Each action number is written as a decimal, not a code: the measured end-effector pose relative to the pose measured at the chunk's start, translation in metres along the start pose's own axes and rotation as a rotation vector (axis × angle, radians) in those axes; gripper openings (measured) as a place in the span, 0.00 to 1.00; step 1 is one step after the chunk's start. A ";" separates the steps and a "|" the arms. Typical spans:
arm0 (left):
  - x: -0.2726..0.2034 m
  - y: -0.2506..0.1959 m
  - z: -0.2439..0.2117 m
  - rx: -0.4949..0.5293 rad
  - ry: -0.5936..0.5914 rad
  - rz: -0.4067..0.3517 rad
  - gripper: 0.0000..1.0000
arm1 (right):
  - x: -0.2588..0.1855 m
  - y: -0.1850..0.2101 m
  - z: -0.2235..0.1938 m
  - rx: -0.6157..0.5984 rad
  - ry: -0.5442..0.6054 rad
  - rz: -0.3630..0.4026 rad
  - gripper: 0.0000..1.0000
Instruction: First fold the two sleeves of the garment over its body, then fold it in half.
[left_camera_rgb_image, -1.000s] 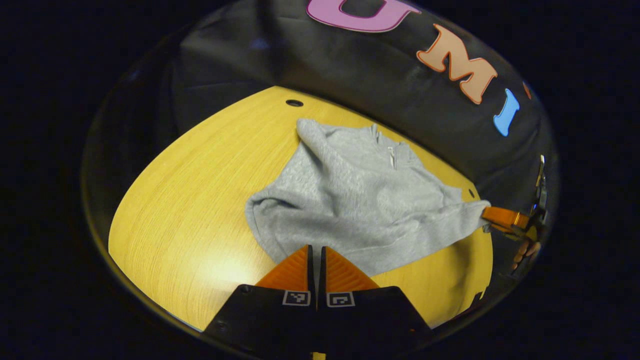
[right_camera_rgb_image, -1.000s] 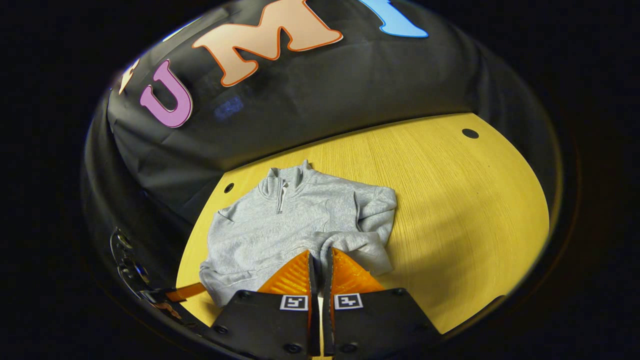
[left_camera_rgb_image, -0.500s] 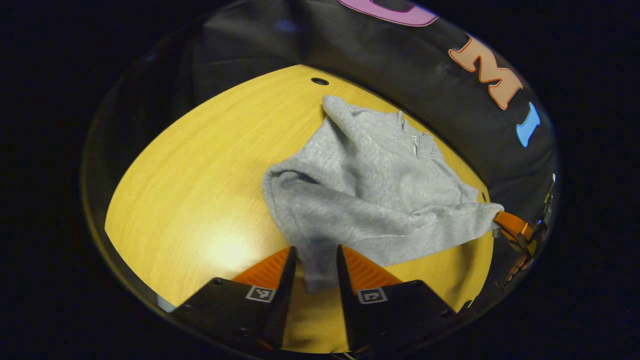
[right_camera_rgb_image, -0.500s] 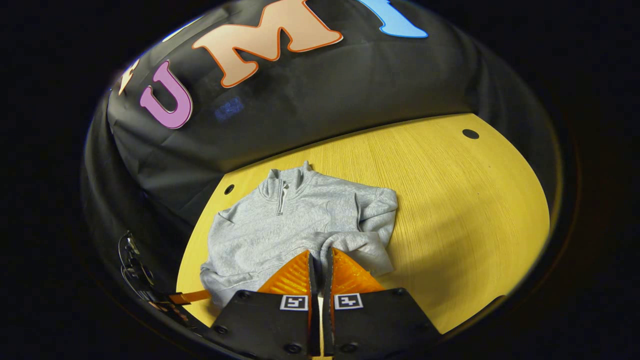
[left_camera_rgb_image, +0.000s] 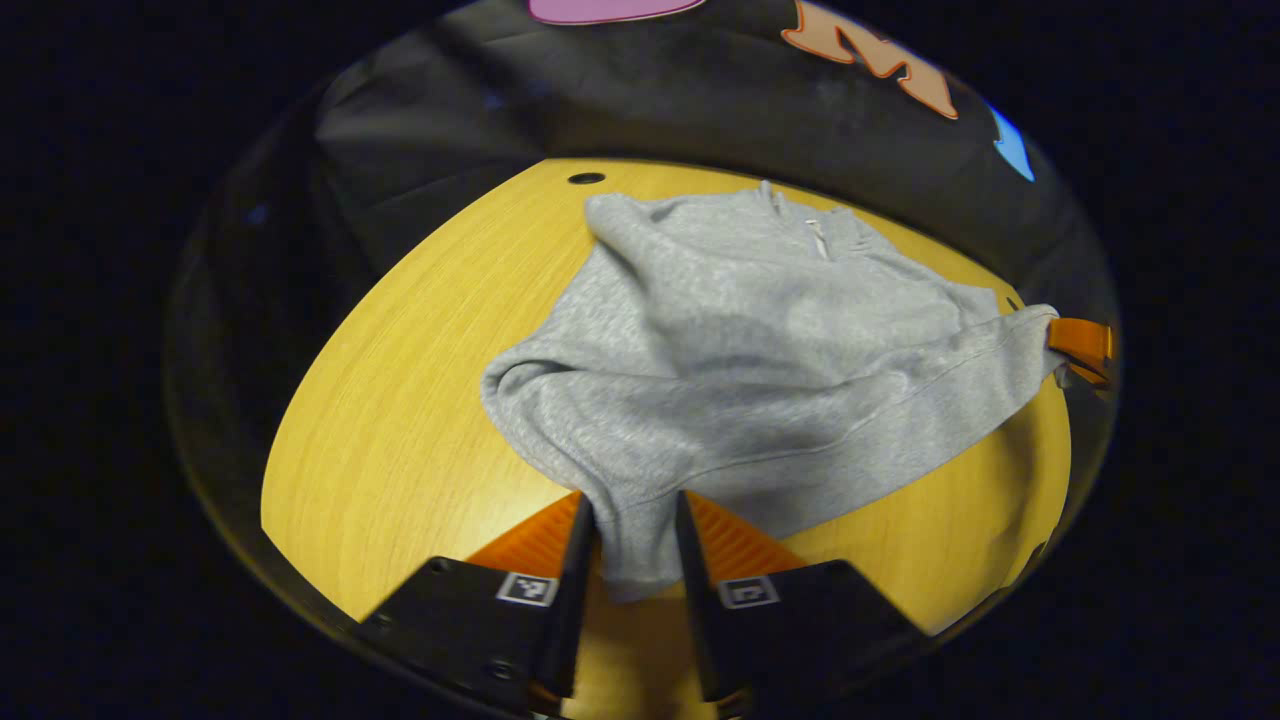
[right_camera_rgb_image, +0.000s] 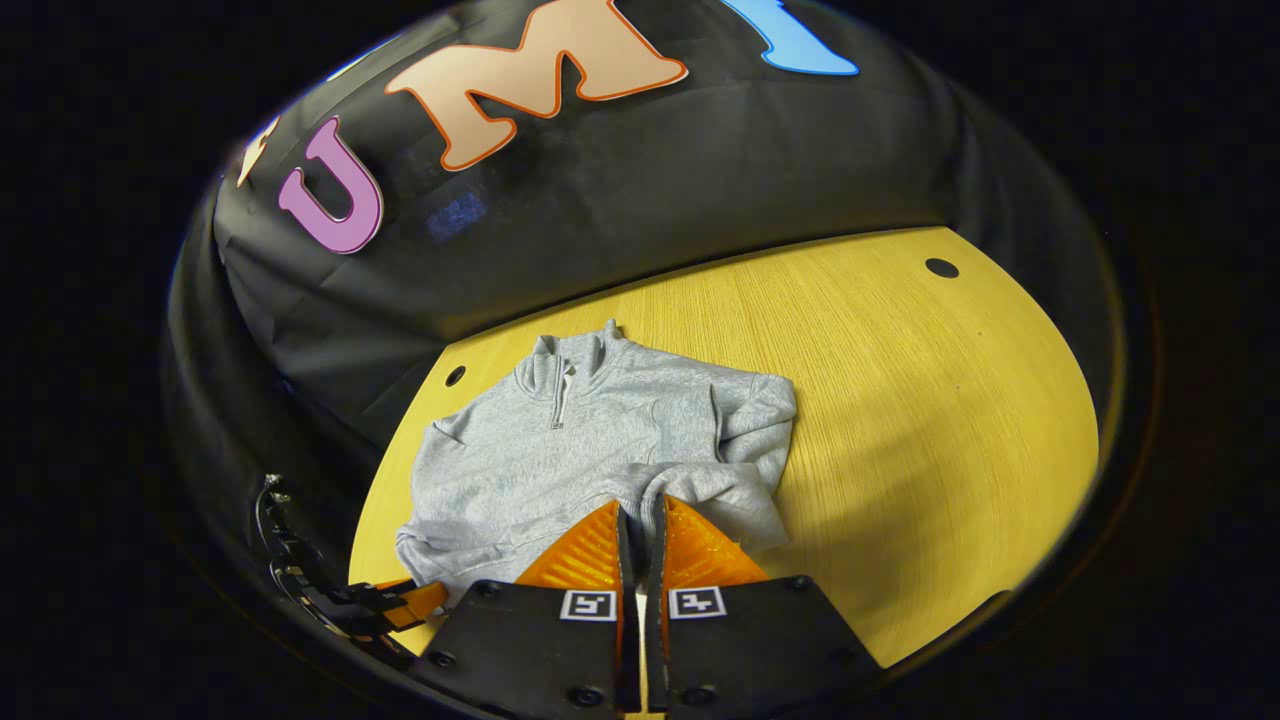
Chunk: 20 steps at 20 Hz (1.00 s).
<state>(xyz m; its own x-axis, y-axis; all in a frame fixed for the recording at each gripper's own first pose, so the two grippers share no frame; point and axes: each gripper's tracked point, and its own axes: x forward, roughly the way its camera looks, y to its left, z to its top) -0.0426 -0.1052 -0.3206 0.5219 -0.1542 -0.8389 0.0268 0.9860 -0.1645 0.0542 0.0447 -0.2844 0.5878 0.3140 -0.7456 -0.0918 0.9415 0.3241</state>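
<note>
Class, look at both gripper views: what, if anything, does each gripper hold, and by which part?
The right gripper is shut on the grey sweatshirt at its bottom hem. The left gripper stands open around the hem's other corner, pressing nothing.

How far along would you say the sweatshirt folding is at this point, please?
Both sleeves look folded over the grey sweatshirt. The half fold is in hand: the right gripper is shut on the hem corner, and the left gripper has cloth between parted jaws. The sweatshirt's hem remains at the near side of the table, so it still needs carrying to the collar.
</note>
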 end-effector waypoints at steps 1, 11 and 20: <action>0.004 -0.001 0.005 0.016 -0.025 0.000 0.14 | 0.000 0.002 -0.001 -0.002 0.002 0.003 0.05; -0.032 0.006 0.053 -0.140 -0.104 -0.160 0.00 | -0.011 0.005 0.004 0.003 -0.012 0.039 0.05; -0.039 0.005 0.118 -0.289 -0.112 -0.254 0.00 | -0.009 0.012 0.019 0.131 -0.014 0.093 0.05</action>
<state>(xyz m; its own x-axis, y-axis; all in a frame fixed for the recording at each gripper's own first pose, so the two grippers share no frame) 0.0374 -0.0869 -0.2274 0.6199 -0.3668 -0.6936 -0.0661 0.8565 -0.5119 0.0635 0.0505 -0.2630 0.5926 0.3966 -0.7011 -0.0409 0.8841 0.4655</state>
